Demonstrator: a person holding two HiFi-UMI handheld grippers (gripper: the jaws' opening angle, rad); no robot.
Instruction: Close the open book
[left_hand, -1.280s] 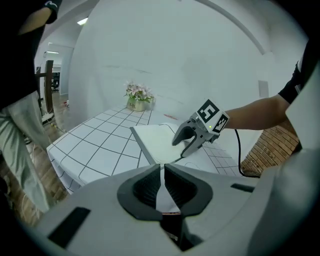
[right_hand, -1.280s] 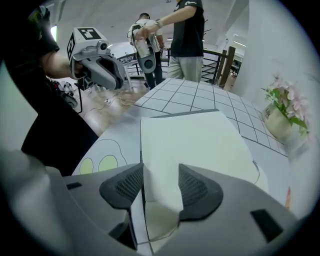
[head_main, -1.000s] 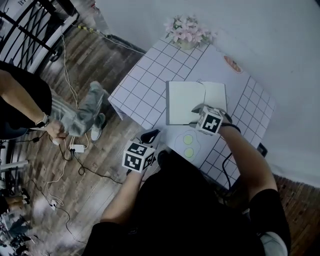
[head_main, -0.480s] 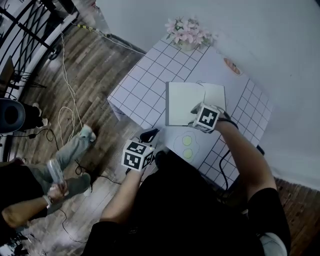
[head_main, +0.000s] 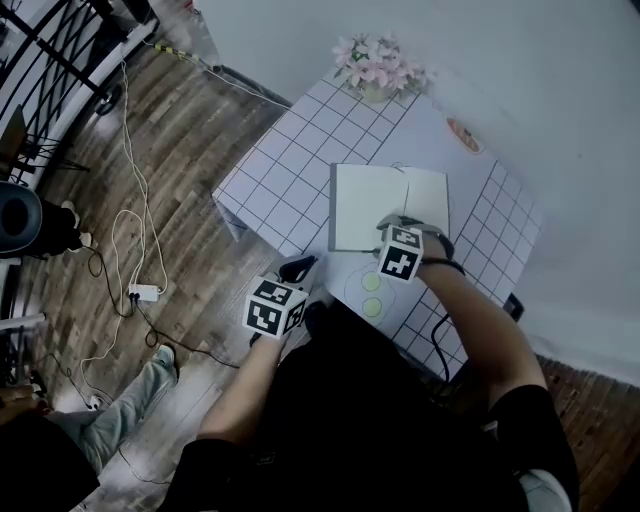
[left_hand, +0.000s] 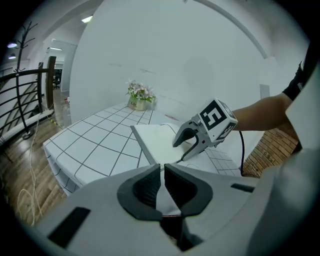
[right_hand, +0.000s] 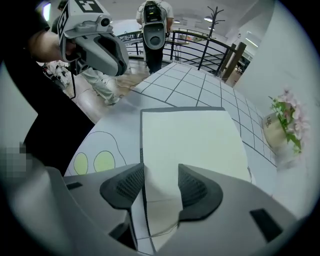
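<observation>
I see an open book (head_main: 365, 205) lying flat on the table (head_main: 280, 170), right of its middle. A pot of flowers (head_main: 375, 65) stands at the far corner, behind the book. An egg outline (head_main: 372, 290) lies on the tabletop just before the book. A power strip (head_main: 143, 292) lies on the floor (head_main: 190, 120), well left of the table.

- The book (head_main: 385, 205) showed smooth, matt, off-white paper pages.
- The surface (head_main: 290, 170) wore a smooth, matt white cover with thin dark grid lines, draped like cloth at its edges.
- The floor (head_main: 190, 130) was brown wood planking with a dull sheen.
- The left claw (left_hand: 162, 169) and the right claw (right_hand: 161, 172) were matt grey plastic, with darker ribbed pads (right_hand: 197, 189).
</observation>
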